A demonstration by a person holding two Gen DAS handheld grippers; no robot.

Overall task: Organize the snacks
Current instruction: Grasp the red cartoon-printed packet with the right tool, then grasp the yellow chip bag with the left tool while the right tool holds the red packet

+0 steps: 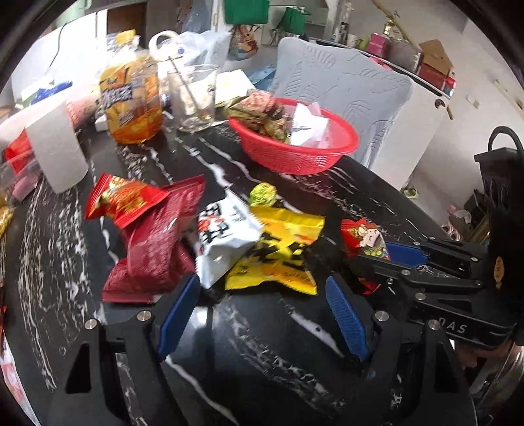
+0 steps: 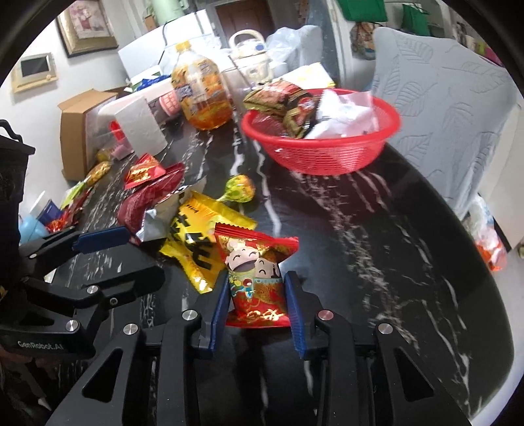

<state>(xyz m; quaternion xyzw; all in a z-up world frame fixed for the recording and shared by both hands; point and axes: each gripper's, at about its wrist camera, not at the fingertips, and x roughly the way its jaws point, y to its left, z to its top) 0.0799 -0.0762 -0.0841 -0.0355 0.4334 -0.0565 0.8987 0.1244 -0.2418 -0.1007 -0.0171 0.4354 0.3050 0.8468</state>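
Now the red basket [image 2: 322, 154] holds snack packs; right tongs [image 2: 258, 304] pinch a red packet [image 2: 258, 278], left tongs [image 1: 262, 314] wide.

A home dining room: a marble table [image 2: 376, 213] with a cushioned chair [image 2: 442, 98] at its far side, framed picture [image 2: 86, 24] on the far left wall.

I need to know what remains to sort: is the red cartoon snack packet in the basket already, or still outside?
Outside. The red cartoon packet sits between the right gripper pads, short of the red basket.
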